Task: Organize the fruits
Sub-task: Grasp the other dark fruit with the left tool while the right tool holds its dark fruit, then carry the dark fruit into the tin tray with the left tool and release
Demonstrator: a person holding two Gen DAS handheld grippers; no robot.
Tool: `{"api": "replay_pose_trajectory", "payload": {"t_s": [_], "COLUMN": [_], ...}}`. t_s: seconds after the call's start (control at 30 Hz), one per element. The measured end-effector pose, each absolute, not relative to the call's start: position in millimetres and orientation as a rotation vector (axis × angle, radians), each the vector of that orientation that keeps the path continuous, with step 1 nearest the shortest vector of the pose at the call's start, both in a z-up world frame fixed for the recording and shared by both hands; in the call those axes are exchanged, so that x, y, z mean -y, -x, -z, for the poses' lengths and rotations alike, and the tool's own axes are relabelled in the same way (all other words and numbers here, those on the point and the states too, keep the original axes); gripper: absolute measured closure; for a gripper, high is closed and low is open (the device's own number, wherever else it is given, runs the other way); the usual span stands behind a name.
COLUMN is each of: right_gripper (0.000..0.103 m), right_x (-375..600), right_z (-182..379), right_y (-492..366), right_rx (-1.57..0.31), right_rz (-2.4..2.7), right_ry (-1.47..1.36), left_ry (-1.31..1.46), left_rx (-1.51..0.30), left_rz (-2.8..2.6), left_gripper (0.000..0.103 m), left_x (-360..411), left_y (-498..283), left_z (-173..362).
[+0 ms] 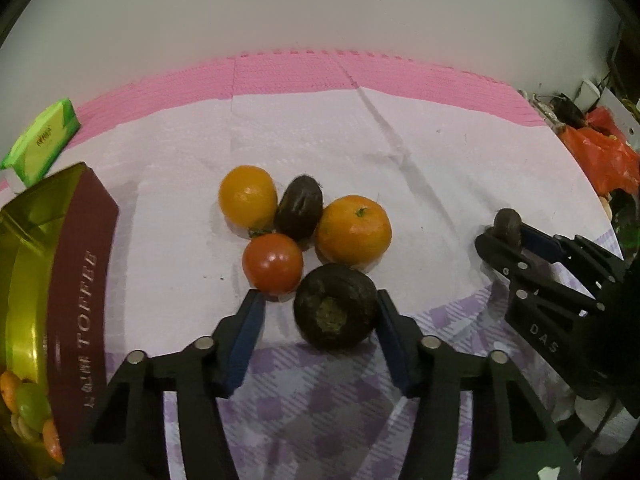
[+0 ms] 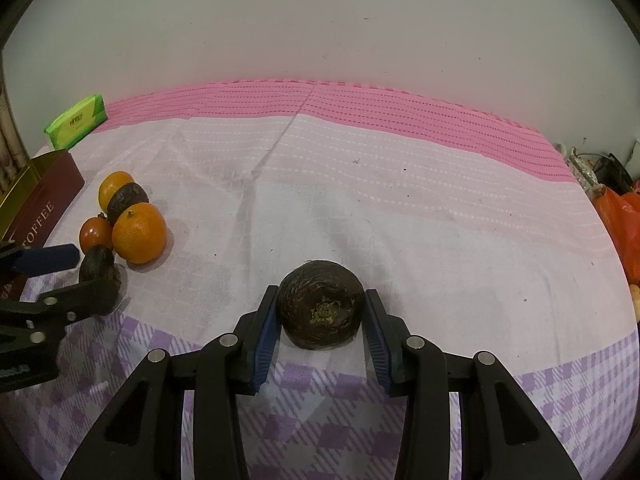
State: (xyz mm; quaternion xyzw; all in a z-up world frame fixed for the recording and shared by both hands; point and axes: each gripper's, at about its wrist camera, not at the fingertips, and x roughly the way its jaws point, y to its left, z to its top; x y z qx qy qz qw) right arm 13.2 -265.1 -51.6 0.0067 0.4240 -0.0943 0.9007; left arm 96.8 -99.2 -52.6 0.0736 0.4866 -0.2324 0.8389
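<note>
The left gripper [image 1: 320, 320] straddles a dark round fruit [image 1: 335, 306] on the cloth [image 1: 400, 152], only one pad touching, its stem scar facing the camera. The right gripper [image 2: 320, 328] is clamped on another dark fruit [image 2: 321, 310], scar likewise camera-facing.

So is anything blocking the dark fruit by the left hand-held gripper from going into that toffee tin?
Only partly: the red tomato sits just beyond the left finger, touching the dark fruit's pile. The cloth toward the toffee tin looks bare.
</note>
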Motion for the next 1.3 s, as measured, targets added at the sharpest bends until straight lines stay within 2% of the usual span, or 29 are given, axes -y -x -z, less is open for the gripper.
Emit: {"api": "replay_pose_trajectory", "payload": {"t_s": [0.07,0.13,1.3], "right_gripper": [0.061,0.061,0.061], "right_x": [265,265,258], "right_z": [52,52,52], "right_y": [-13,-13,-13], "right_rx": [-0.877,-0.877,-0.874], "right_rz": [0.195,0.195,0.215], "right_ry": [-0.013,-0.014,0.022], "left_ry": [-0.155,-0.15,-0.159], "left_rx": [-1.019,-1.017,-0.956], "left_rz": [0.492,0.51,0.38], "left_gripper": [0.058,0.068,0.068], "left_x": [101,103,48], "left_y": [-97,-93,-44], "left_z": [52,52,1]}}
